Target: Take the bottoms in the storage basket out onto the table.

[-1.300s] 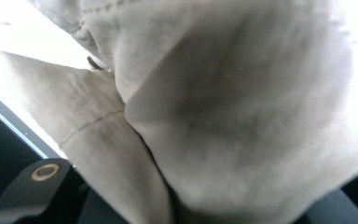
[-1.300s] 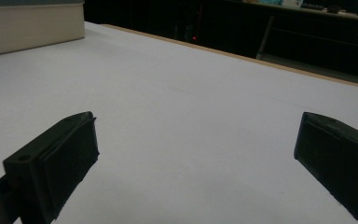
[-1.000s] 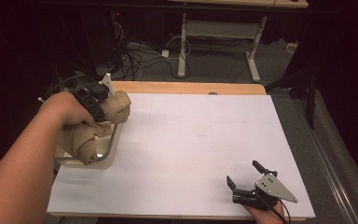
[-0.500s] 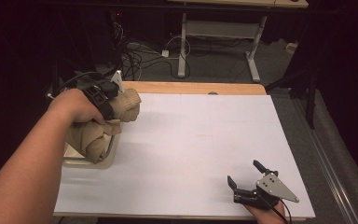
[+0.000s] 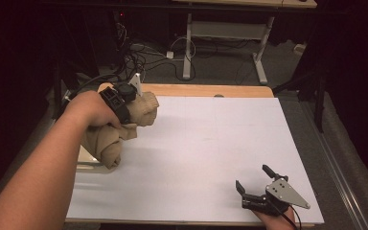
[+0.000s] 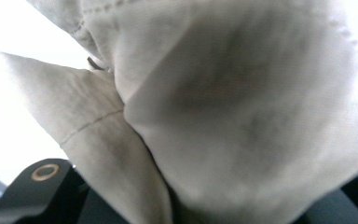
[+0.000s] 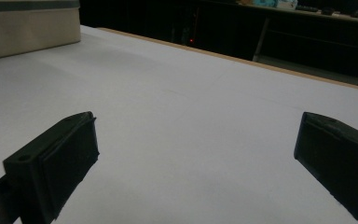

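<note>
A crumpled beige cloth (image 5: 109, 143) hangs from my left gripper (image 5: 133, 106) above the left edge of the white table sheet (image 5: 206, 143). The gripper is shut on the cloth's upper folds, and the rest droops toward a shallow tray (image 5: 85, 162). Up close the cloth (image 6: 223, 107) covers nearly the whole left gripper view, with stitched seams showing and the jaws buried under it. My right gripper (image 5: 253, 176) rests near the table's front right edge. It stands open with bare sheet between its jaws (image 7: 196, 158).
The tray's beige wall (image 7: 28, 28) stands at the far left in the right gripper view. A wooden table edge (image 5: 206, 90) runs along the back. Beyond it are cables and a desk frame (image 5: 220, 43) on a dark floor.
My left gripper has carried the cloth rightward and up, off the tray and toward the sheet. The right gripper has stayed put.
</note>
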A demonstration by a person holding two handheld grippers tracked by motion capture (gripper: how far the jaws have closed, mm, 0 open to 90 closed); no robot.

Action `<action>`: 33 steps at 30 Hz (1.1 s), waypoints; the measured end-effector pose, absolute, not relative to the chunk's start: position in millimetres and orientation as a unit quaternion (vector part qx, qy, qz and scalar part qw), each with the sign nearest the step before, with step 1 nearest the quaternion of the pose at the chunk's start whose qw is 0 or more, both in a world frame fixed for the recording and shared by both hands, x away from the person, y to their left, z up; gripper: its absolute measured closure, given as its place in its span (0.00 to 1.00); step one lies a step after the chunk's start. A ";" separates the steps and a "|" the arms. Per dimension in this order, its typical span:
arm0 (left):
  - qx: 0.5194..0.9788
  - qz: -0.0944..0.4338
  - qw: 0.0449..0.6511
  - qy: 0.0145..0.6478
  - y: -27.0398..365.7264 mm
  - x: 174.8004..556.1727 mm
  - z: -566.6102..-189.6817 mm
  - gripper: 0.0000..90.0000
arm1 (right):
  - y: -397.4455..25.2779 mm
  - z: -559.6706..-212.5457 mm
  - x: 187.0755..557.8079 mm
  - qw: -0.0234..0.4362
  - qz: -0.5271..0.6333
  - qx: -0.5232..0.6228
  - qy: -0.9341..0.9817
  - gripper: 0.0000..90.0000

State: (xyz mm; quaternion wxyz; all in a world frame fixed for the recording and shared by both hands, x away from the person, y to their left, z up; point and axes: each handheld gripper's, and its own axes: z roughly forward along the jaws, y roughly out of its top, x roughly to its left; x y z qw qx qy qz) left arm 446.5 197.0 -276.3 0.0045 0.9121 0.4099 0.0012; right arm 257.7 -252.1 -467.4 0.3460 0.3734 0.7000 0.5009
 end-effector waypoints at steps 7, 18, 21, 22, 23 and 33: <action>0.917 0.006 0.004 0.399 179.0 444.2 -273.6 0.74 | -252.8 -467.6 257.2 0.346 0.501 0.375 0.699 0.01; 0.927 0.004 0.019 0.375 151.3 442.7 -277.1 0.74 | -257.1 -465.7 255.5 0.349 0.503 0.378 0.694 0.01; 0.930 0.010 0.026 0.368 144.3 443.3 -280.7 0.74 | -257.9 -465.4 255.5 0.350 0.504 0.378 0.693 0.01; 0.930 0.011 0.030 0.366 142.1 443.3 -281.7 0.74 | -258.3 -465.3 255.5 0.349 0.504 0.378 0.693 0.01; 0.931 0.011 0.034 0.364 139.9 443.4 -283.0 0.74 | -258.3 -465.4 255.5 0.349 0.504 0.378 0.693 0.01; 0.936 -0.002 0.055 0.348 123.1 446.4 -296.4 0.74 | -256.8 -468.5 255.9 0.344 0.500 0.376 0.700 0.01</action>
